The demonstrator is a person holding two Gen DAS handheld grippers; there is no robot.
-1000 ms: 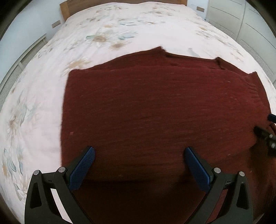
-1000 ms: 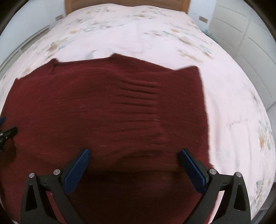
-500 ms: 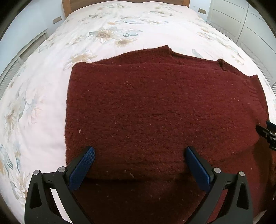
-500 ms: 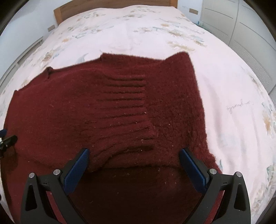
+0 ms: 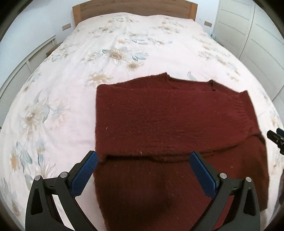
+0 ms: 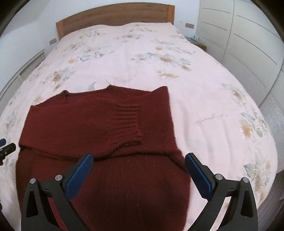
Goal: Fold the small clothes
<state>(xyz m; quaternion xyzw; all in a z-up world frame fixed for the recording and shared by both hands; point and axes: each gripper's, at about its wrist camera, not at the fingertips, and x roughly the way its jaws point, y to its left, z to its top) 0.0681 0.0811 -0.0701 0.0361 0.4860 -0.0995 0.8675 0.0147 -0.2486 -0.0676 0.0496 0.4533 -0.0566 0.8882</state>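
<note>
A dark red knitted sweater (image 5: 168,120) lies on the bed, its far part folded over toward me, with the fold's edge across the middle. It also shows in the right wrist view (image 6: 99,124), where a ribbed cuff (image 6: 127,120) lies on top. My left gripper (image 5: 143,170) is open and empty above the sweater's near left part. My right gripper (image 6: 138,170) is open and empty above its near right part. Each gripper's tip shows at the edge of the other's view.
The bed has a white floral cover (image 5: 115,53) and a wooden headboard (image 6: 113,16). White wardrobe doors (image 6: 248,44) stand on the right. A low white unit (image 5: 26,67) runs along the left side.
Both grippers have pulled back and up from the sweater. Far more of the bed and the headboard have come into view. The sweater lies still.
</note>
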